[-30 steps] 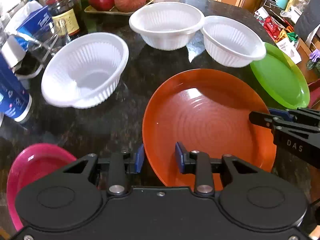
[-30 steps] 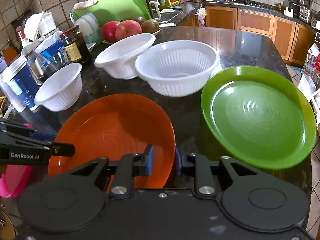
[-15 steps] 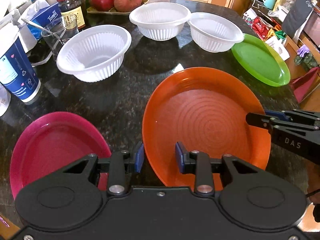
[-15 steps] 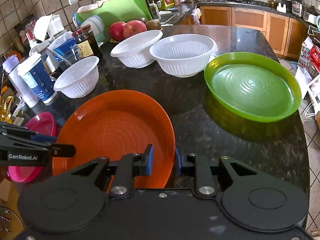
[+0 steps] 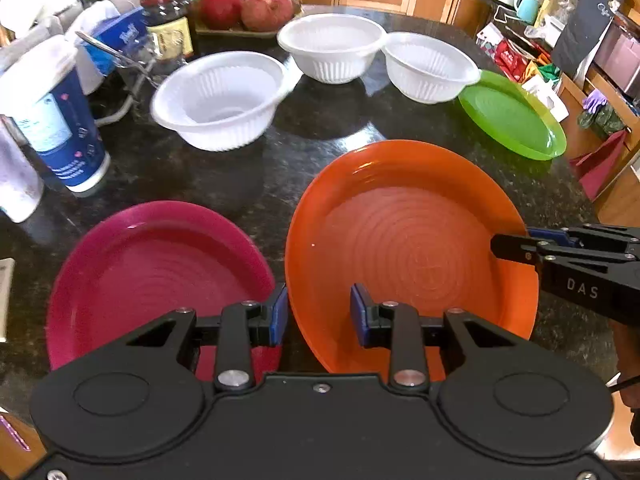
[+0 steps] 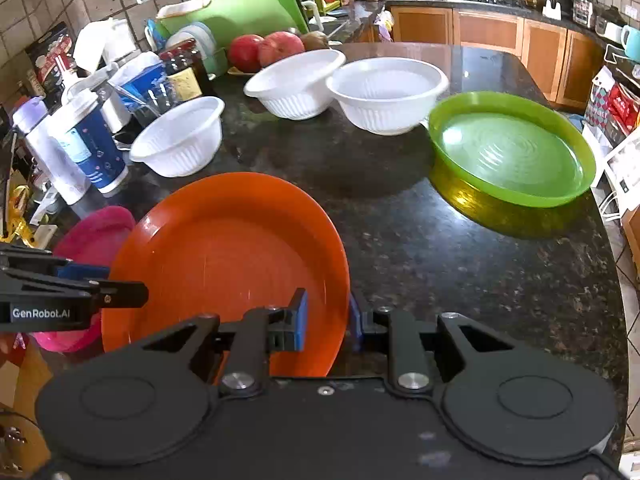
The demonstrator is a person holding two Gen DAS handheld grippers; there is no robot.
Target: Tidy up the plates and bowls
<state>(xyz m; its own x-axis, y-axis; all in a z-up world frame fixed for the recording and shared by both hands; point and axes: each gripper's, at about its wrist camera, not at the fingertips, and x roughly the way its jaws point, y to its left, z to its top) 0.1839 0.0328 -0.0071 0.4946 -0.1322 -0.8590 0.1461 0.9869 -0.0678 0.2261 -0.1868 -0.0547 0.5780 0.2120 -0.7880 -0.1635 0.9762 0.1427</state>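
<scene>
On the dark speckled tabletop there are three plates and three white bowls. The orange plate is held between two claws: the left claw pinches its near-left rim, one blue pad outside and one inside, and the right claw is pressed onto the opposite rim the same way. The plate looks lifted off the stone, though I cannot be certain. Just to its left lies the pink plate, its edge reaching under the left claw. The green plate sits well apart at the far right corner. Of the three bowls, one stands alone toward the left, and the other two sit side by side behind, the last just beside the green plate. Two red fruits sit behind them, and one blue-and-white cup stands at the left.
</scene>
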